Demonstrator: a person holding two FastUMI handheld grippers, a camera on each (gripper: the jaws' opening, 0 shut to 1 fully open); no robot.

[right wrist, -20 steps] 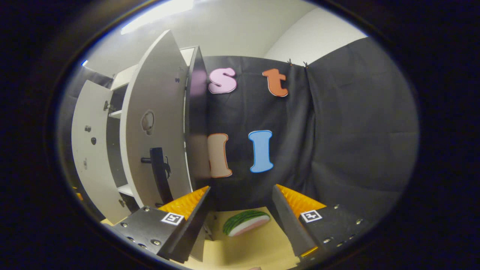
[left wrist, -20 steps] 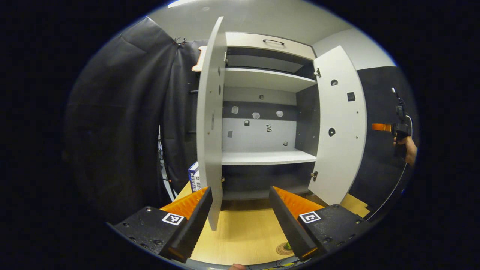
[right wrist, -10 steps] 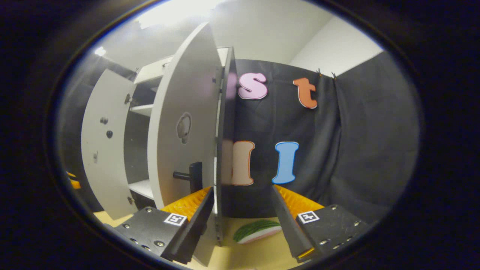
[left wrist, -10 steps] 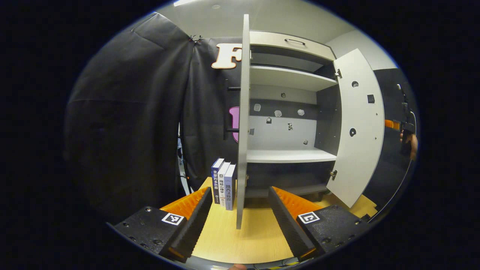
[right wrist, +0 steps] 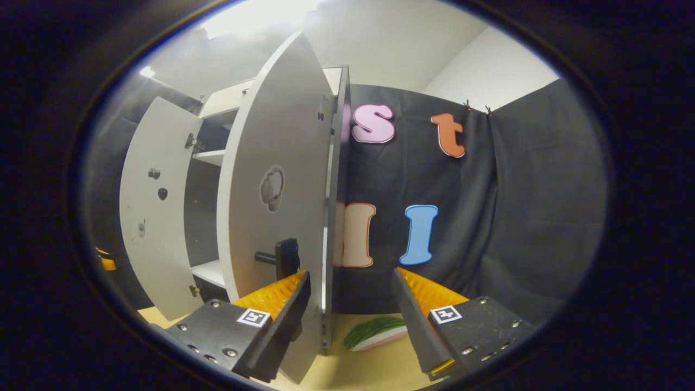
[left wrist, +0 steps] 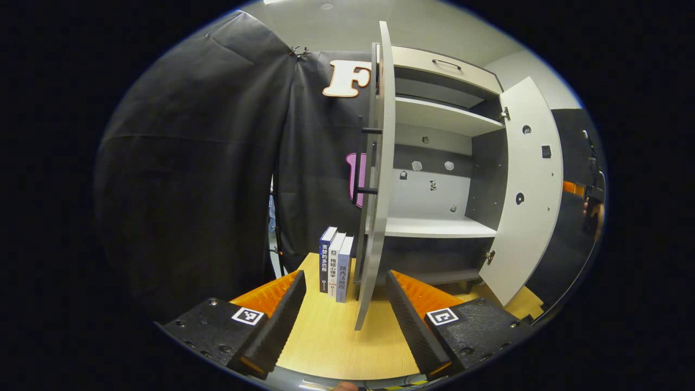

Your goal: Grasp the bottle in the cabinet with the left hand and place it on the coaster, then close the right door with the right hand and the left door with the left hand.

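Both grippers empty, both cabinet doors still open.

The left gripper (left wrist: 345, 315) and right gripper (right wrist: 352, 320) hang with fingers apart, holding nothing. The left door (left wrist: 374, 179) and right door (right wrist: 277, 201) stand ajar, so the closing looks undone. I can't spot the bottle or coaster; the cabinet shelf (left wrist: 434, 227) is bare.

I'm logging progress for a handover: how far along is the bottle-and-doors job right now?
Looks done: the cabinet shelves hold no bottle, so it seems removed; the coaster isn't visible to confirm. In hand: the open right claw straddles the edge of the right door, and the open left claw sits at the left door. Left: both doors stand open and need closing.
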